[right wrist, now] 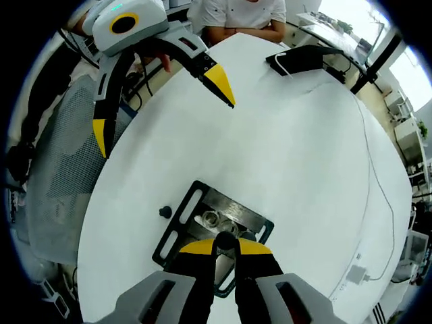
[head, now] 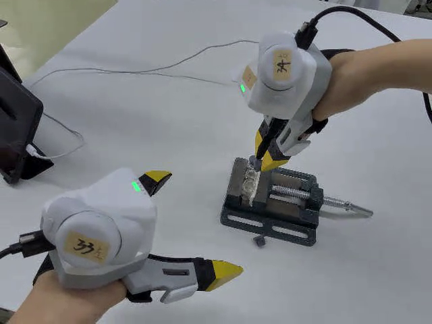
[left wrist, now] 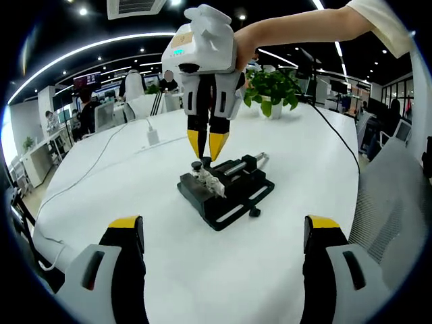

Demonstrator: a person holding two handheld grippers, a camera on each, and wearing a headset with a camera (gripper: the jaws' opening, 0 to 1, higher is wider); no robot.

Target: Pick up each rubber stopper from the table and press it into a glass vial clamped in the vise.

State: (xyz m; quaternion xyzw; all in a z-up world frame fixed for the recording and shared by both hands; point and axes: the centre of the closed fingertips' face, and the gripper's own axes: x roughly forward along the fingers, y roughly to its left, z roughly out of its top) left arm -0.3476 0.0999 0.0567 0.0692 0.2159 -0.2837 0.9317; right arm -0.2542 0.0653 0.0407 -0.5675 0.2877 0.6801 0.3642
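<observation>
1. Head view: the right hand-held gripper (head: 264, 160) points down over a black metal vise (head: 297, 197) on the white counter (head: 169, 121). Its yellow-tipped jaws are nearly together, clamped on a small dark grey rubber stopper (head: 255, 162). The stopper sits just above the clear glass vials (head: 250, 183) held in the vise.
2. Same view: the left hand-held gripper (head: 192, 225) is near the bottom left, well apart from the vise, jaws spread wide with nothing between them. A second loose dark stopper (head: 259, 241) lies on the counter just beside the vise base. A thin white cable (head: 135, 71) runs across the far side.
3. Left gripper view: the left hand-held gripper (left wrist: 224, 223) has its jaws far apart and faces the vise (left wrist: 233, 199). The right hand-held gripper (left wrist: 208, 145) stands upright over the vials (left wrist: 209, 177). The loose stopper (left wrist: 254, 212) is against the vise's near edge. The stopper at the tips is too small to make out.
4. Right gripper view: the right hand-held gripper (right wrist: 226, 248) is pinched on the grey stopper (right wrist: 226, 241), directly over the vise (right wrist: 177, 229) and vials (right wrist: 214, 218). The loose stopper (right wrist: 164, 212) lies just beside the base. The left hand-held gripper (right wrist: 160, 110) is spread wide, well apart.
</observation>
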